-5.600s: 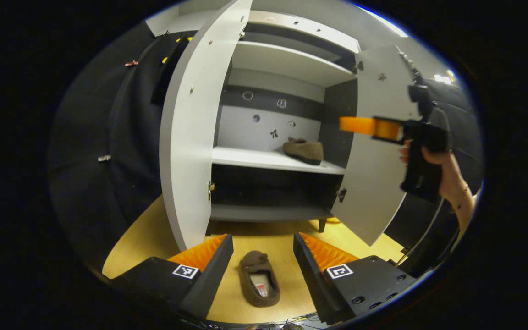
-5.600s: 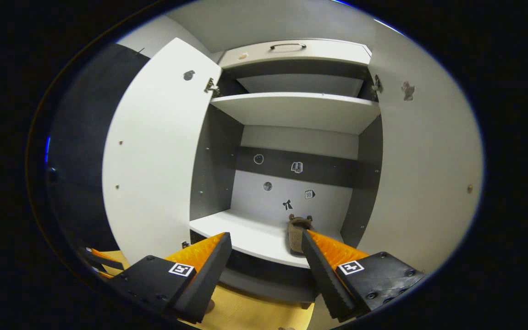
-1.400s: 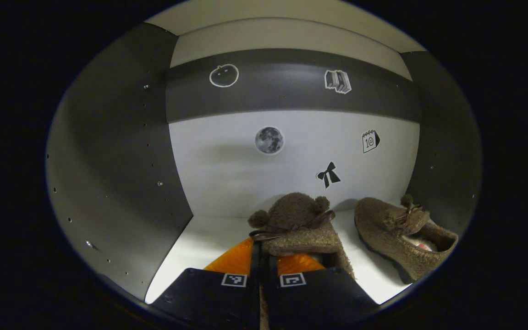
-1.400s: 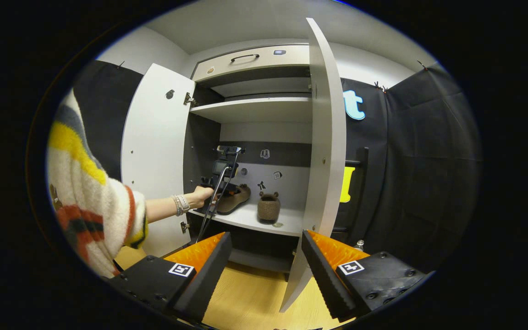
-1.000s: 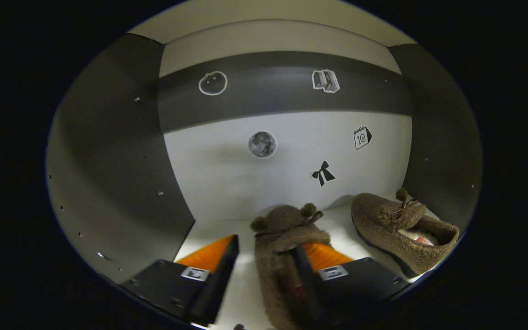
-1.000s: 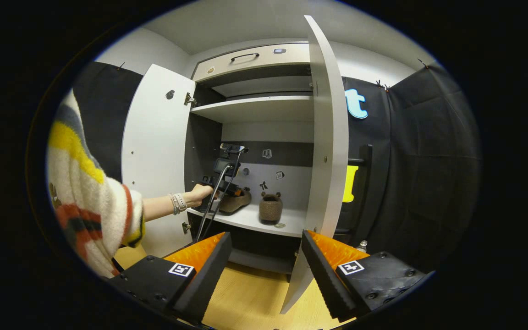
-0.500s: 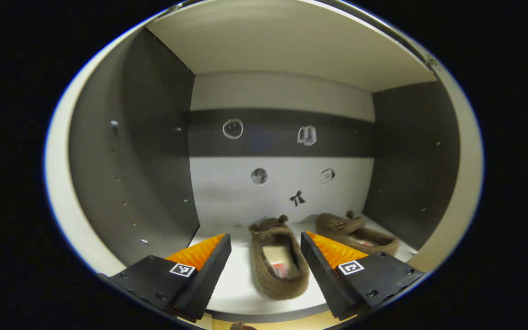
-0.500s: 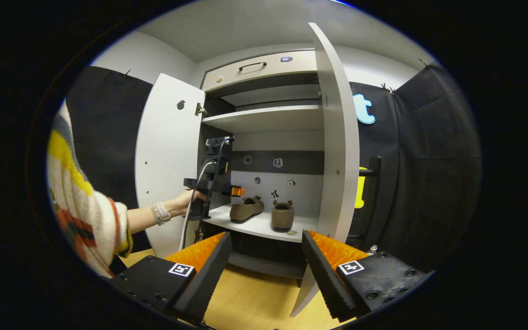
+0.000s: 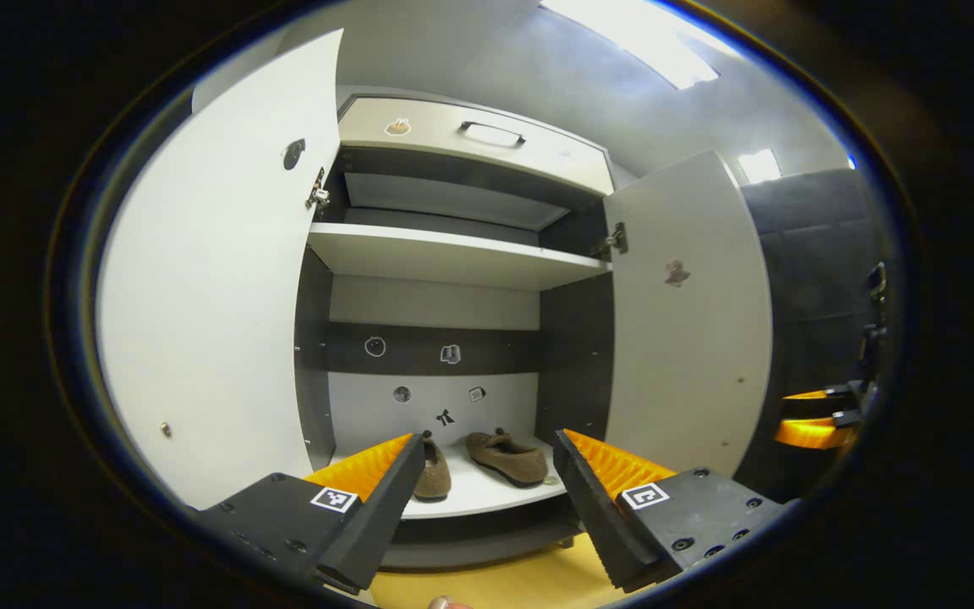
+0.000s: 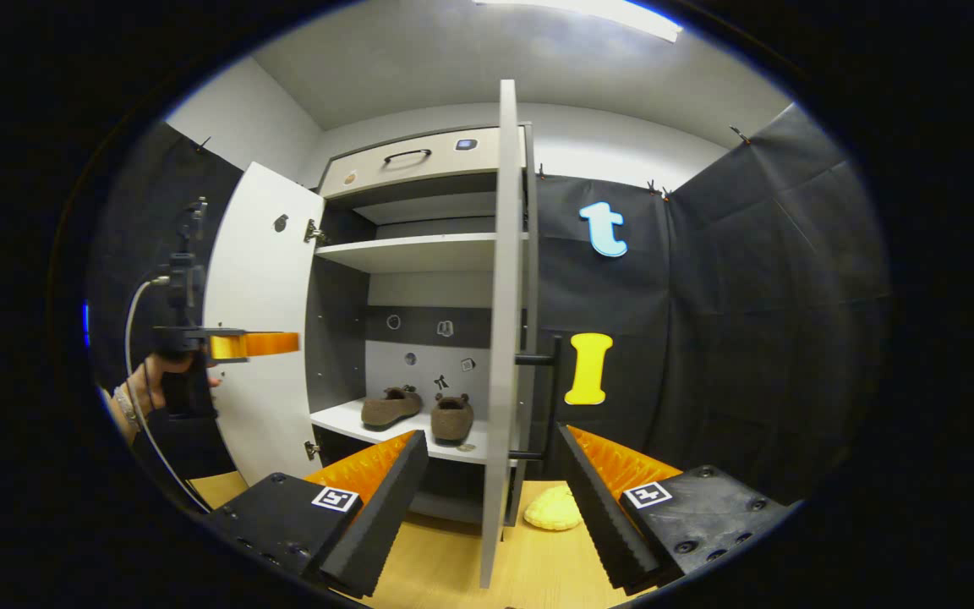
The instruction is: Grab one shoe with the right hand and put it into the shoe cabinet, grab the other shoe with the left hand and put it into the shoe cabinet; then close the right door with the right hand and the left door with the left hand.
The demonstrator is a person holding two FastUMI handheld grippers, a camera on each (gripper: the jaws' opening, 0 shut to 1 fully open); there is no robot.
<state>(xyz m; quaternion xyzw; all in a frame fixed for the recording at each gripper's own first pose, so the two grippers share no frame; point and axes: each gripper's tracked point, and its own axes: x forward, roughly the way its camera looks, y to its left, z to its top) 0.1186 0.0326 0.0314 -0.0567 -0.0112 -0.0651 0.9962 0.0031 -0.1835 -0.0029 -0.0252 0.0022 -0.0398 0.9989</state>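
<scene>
Now withdrawn from the shelf, left gripper (image 9: pixel 480 482) fingers wide; both shoes (image 9: pixel 507 457) stowed, right door (image 10: pixel 500 338) pending.

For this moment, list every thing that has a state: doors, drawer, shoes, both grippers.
Left door: open.
Right door: open.
Drawer: shut.
Left shoe: on the shelf, free.
Right shoe: on the shelf, free.
Left gripper: open, empty.
Right gripper: open, empty, astride the right door's edge.

Two shoes (image 9: pixel 507 457) on the cabinet (image 9: pixel 453 254) shelf, seemingly apart.
</scene>
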